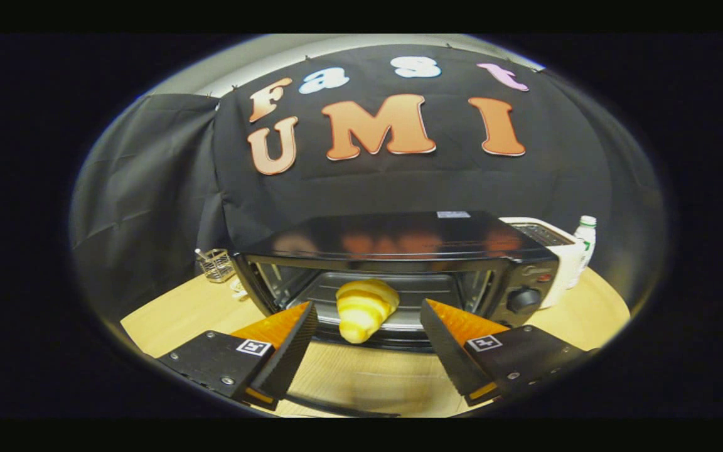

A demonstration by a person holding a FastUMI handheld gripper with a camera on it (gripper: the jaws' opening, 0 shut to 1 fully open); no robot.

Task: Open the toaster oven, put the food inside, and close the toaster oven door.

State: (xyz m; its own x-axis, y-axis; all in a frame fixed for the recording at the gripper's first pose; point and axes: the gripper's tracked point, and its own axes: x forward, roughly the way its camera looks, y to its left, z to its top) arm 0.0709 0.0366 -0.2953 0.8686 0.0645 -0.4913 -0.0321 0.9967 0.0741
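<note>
Here the claw [368, 326] gapes wide before the croissant [364, 309] in the toaster oven [399, 251].

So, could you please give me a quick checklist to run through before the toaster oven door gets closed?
1. Gripper fingers apart, gripping nothing: ok.
2. Croissant released, lying ahead of the fingers: ok.
3. Croissant fully inside the toaster oven: not ok, its tip overhangs the front edge.
4. Door open: ok, the cavity is exposed.
5. Door's handle position: cannot tell.
6. Knob setting: cannot tell.
</note>
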